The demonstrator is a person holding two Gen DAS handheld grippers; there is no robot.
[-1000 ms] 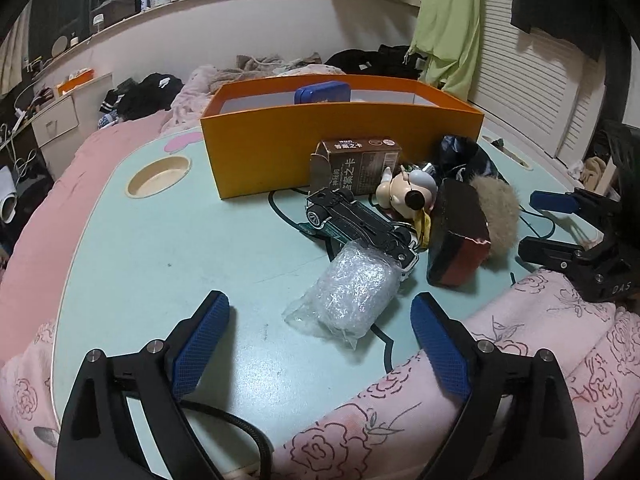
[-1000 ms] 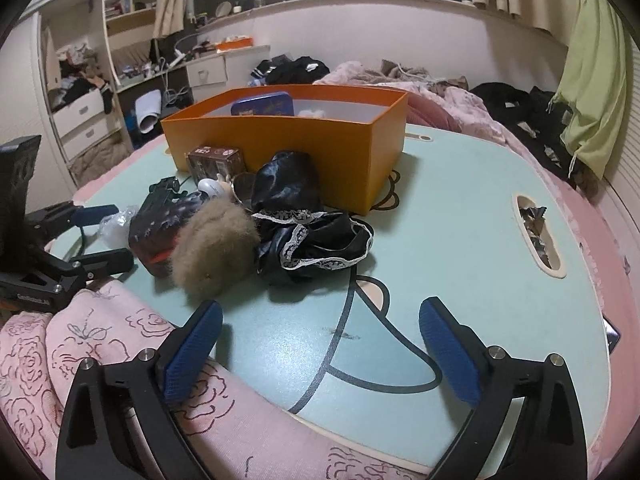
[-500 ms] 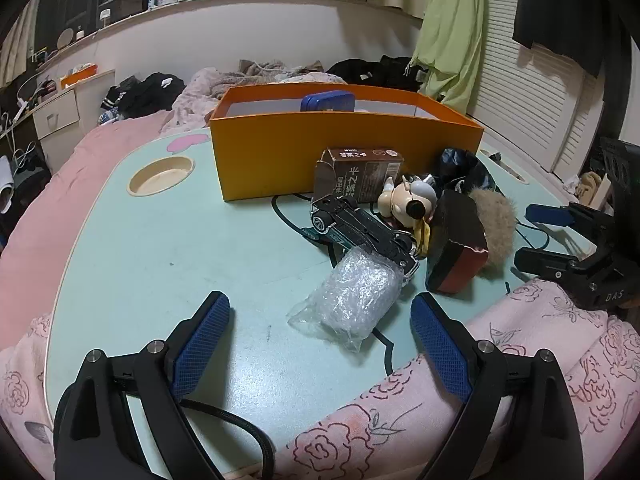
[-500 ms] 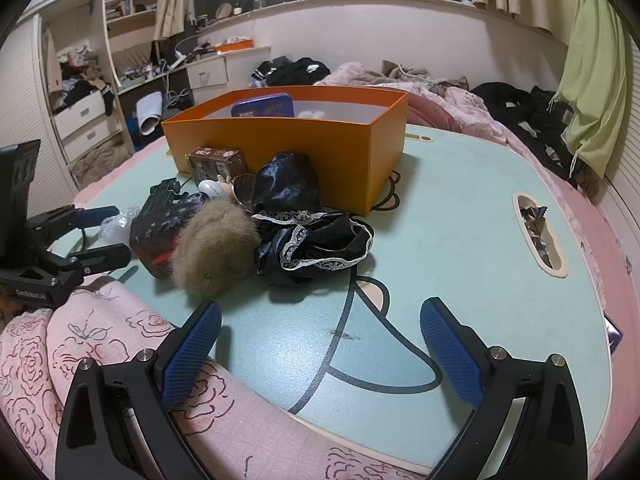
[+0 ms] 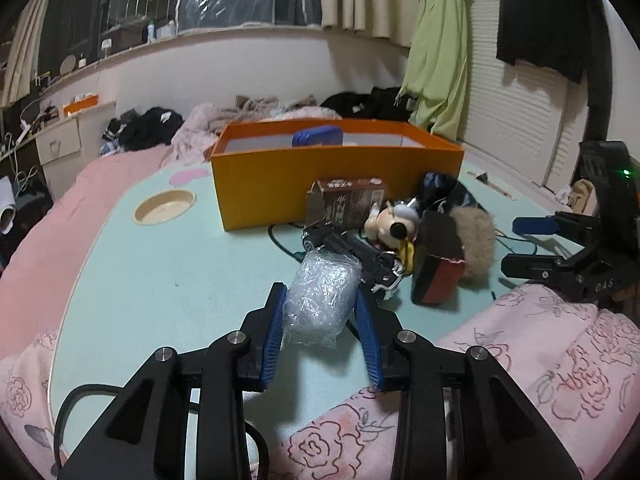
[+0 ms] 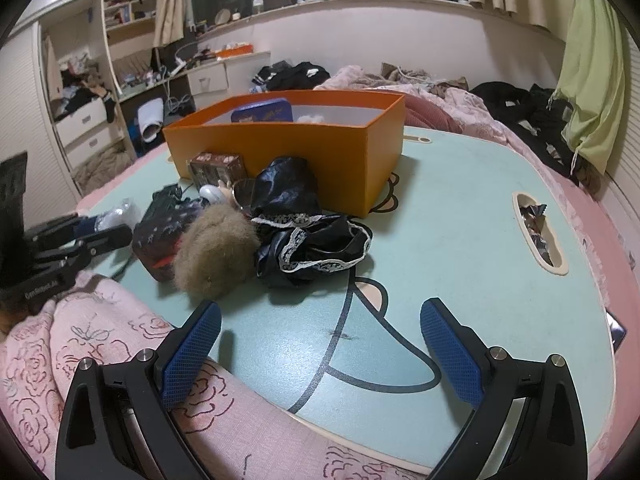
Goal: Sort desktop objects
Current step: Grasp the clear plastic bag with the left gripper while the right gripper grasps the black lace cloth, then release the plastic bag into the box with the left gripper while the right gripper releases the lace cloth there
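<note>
A crumpled clear plastic bag [image 5: 320, 300] lies on the teal table [image 5: 160, 280]. My left gripper [image 5: 319, 294] is closing on it, and both blue pads touch its sides. Just behind the bag sit a black toy car [image 5: 352, 248], a mouse figurine [image 5: 394, 224], a brown carton [image 5: 346, 200], a dark red-and-black box [image 5: 438, 260] and a fur ball [image 6: 216, 256]. The orange box [image 6: 280, 148] behind them holds a blue tin [image 6: 262, 111]. My right gripper [image 6: 320, 308] hangs open over bare table, with nothing between its fingers.
A black lace cloth [image 6: 312, 240] lies beside the fur ball. The table has a round recess [image 5: 164, 208] at the left and a long slot [image 6: 538, 232] with scraps at the right. A pink rose-print quilt [image 5: 520, 360] covers the near edge.
My left gripper's jaws went from wide apart to closed in on the plastic bag, and its view tilted up a little. The right gripper has not moved.
</note>
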